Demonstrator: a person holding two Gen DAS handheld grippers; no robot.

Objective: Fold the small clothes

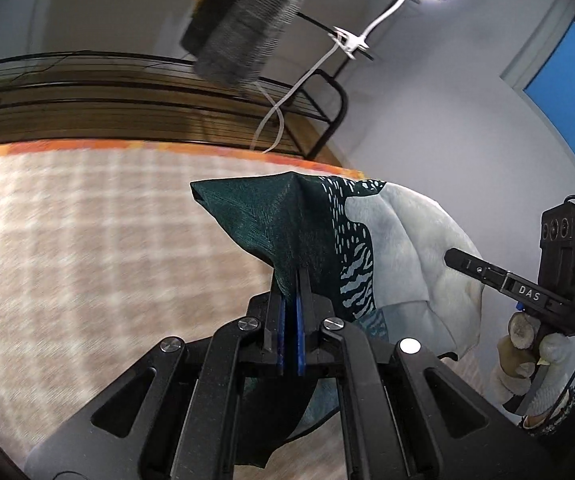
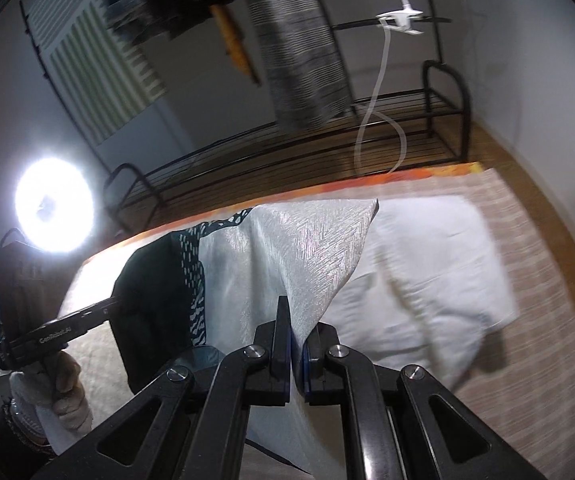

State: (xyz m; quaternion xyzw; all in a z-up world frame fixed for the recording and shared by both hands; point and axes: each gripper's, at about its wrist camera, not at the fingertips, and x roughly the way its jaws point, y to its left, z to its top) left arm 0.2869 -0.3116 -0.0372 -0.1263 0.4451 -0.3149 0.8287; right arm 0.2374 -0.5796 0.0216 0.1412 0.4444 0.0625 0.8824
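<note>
Cloth (image 1: 247,216) pinched taut; left gripper (image 1: 292,276), right gripper (image 2: 296,332) clamped.

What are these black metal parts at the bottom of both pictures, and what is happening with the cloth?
No robot here: a person holds a hand tool with two jaws in each gloved hand. Each picture comes from a camera on one tool, looking along its jaws. The left gripper is shut on the dark green end of the cloth. The right gripper is shut on its pale end. The cloth hangs between them above a checked bedcover. A white garment lies there. Behind stands a black rack.
</note>
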